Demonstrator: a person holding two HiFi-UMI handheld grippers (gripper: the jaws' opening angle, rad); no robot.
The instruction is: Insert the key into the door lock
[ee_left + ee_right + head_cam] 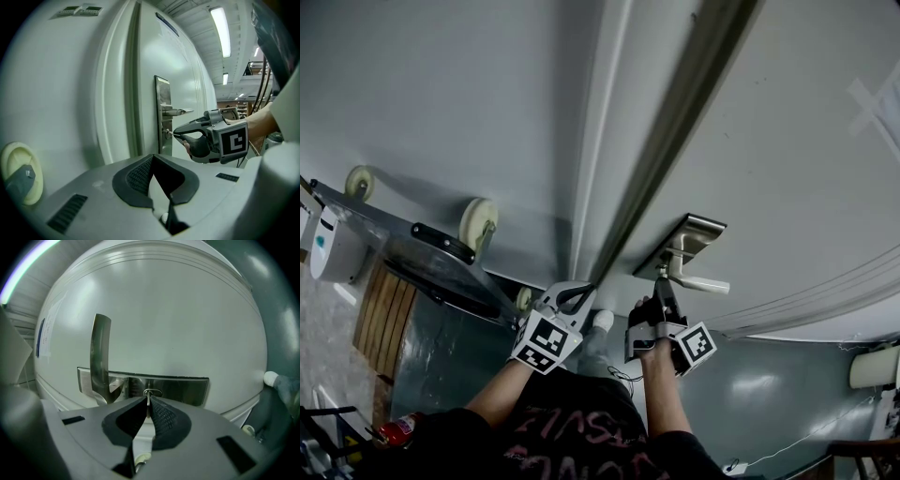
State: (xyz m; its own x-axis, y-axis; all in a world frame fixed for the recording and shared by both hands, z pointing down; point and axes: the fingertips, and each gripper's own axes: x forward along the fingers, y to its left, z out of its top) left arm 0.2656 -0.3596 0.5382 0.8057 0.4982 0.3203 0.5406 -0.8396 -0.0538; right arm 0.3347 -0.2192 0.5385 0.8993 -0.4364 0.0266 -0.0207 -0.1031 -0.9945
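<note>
A steel lock plate [686, 239] with a lever handle [701, 282] sits on the pale door. My right gripper [661, 279] is shut on a small metal key [148, 401], pinched edge-on between its dark pads. The key's tip is at the keyhole [152, 393] in the plate [183, 389], just right of the handle [100, 357]. The left gripper view shows this side-on: the right gripper [176, 134] touches the key to the lock cylinder [167, 132] below the handle [178, 111]. My left gripper [577, 296] hangs shut and empty, left of the lock beside the door frame.
A hand cart with cream wheels [477, 221] and a wooden deck [382, 319] stands to the left by the wall. One of its wheels [19, 172] shows in the left gripper view. A red canister [394, 430] lies low left. A white knob [271, 378] sits right of the door.
</note>
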